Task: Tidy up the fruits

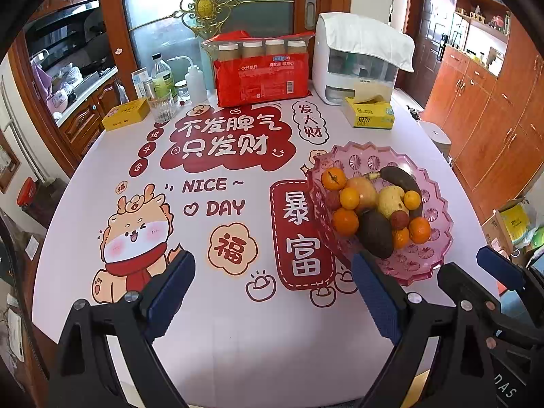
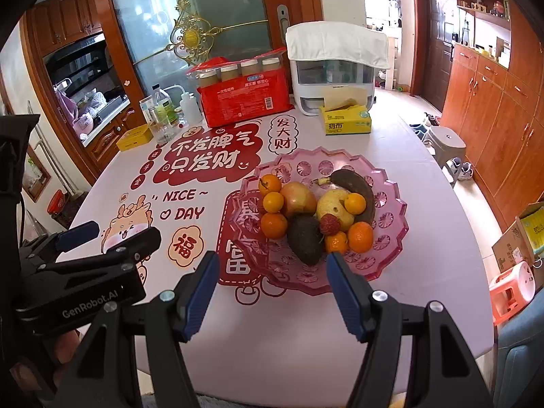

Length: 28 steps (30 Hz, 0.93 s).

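A pink plastic fruit bowl (image 1: 431, 261) (image 2: 391, 248) stands on the table, right of centre. It holds several oranges (image 1: 345, 221) (image 2: 273, 225), an apple (image 2: 297, 199), a pear (image 1: 391, 200) (image 2: 335, 205), a dark banana (image 1: 401, 176) (image 2: 357, 187), a dark avocado (image 1: 375, 233) (image 2: 304, 243) and lychees (image 2: 329, 223). My left gripper (image 1: 273, 278) is open and empty over the table, left of the bowl. My right gripper (image 2: 272, 280) is open and empty just before the bowl's near rim; it also shows in the left wrist view (image 1: 476, 268).
At the back of the table stand a red pack of cups (image 1: 261, 71), a white dispenser (image 1: 357, 61), a tissue box (image 1: 369, 112), a yellow tin (image 1: 125, 114), a glass (image 1: 163, 107) and bottles (image 1: 161, 74). Cabinets line the right wall (image 2: 493, 119).
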### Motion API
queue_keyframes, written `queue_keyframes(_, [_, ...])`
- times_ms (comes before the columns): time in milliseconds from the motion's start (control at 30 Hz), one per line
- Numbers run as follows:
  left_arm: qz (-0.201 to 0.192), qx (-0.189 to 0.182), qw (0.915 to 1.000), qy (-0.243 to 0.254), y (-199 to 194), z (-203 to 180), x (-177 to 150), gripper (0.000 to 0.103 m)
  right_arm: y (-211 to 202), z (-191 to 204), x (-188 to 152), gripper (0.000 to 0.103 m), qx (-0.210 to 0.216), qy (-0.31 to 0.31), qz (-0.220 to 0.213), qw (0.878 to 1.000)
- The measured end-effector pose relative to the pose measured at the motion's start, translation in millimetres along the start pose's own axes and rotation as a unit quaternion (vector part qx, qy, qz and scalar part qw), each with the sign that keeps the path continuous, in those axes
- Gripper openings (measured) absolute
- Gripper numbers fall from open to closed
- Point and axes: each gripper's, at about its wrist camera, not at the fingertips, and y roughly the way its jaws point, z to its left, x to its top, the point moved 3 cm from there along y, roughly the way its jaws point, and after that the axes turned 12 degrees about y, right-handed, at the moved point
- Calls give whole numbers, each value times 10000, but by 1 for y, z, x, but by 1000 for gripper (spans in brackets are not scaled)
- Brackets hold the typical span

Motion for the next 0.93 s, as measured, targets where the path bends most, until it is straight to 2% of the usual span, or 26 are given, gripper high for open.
queue_keyframes(467, [27, -16, 10000, 42, -4, 3, -8, 93, -2, 1, -4, 66, 75, 61, 14, 10000])
queue_keyframes(933, [73, -192, 9997, 89, -3, 3, -12, 93, -4, 1, -9, 66, -12, 84, 37, 10000])
